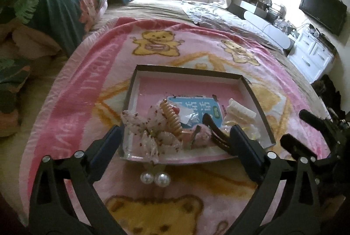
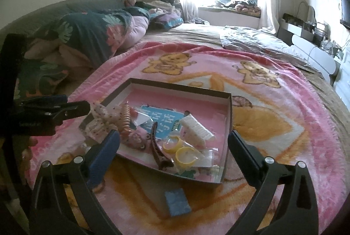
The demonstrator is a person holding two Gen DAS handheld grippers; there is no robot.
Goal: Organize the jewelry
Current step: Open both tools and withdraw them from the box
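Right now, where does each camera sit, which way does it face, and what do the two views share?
Left wrist: on the left gripper, jaws open and empty, looking down over the box toward the window; pearl earrings lie before it; the right gripper shows at right.
Right wrist: on the right gripper, open and empty, facing likewise; blue block in front; the left gripper shows at left.
Shared: the box, the black hair clip, the pink bear blanket.

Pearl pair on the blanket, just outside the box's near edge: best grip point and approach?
Judging by pose: the two pearls lie side by side, touching, on the blanket. Come from above with the open left gripper, one finger outside each pearl, squeezing them together. Avoid the thin stem toward the box.
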